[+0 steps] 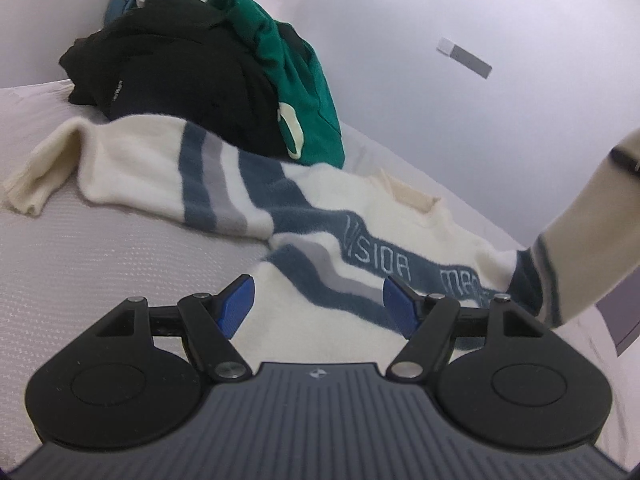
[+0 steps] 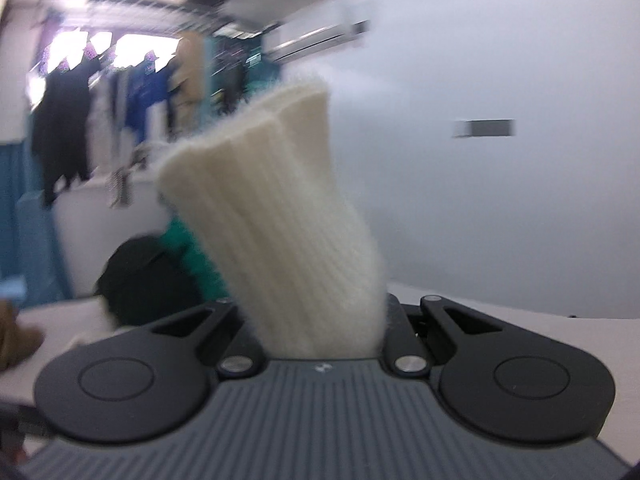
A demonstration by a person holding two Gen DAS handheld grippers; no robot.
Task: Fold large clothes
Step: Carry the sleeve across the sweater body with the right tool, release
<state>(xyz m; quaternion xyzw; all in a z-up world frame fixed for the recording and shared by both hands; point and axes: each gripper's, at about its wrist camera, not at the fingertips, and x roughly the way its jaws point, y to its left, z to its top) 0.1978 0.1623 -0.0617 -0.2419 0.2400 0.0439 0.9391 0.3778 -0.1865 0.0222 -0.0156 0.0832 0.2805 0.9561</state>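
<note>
- On bed (image 1: 60, 264): cream sweater (image 1: 312, 216) spread flat, front up, blue-grey band with lettering across chest.
- Long axis: sleeve to sleeve, running from far left to near right in left view; collar (image 1: 412, 196) toward wall (image 1: 440, 8).
- Far sleeve (image 1: 52, 164) lying out to left, cuff near bed's left side; bare bedding open in front of it.
- Dark pile (image 1: 172, 68) and green top (image 1: 304, 92) resting on sweater's far shoulder, crowding that edge.
- Near sleeve (image 1: 576, 232) lifted off bed, rising up to right, out of frame.
- Left gripper (image 1: 318, 306): spread wide, blue pads (image 1: 236, 308) apart, nothing between, over sweater body.
- Right gripper (image 2: 320, 340): clamped on ribbed cuff (image 2: 272, 216); cuff standing up between linkages, tilted slightly left. Fingertips hidden by knit. View blurred.
</note>
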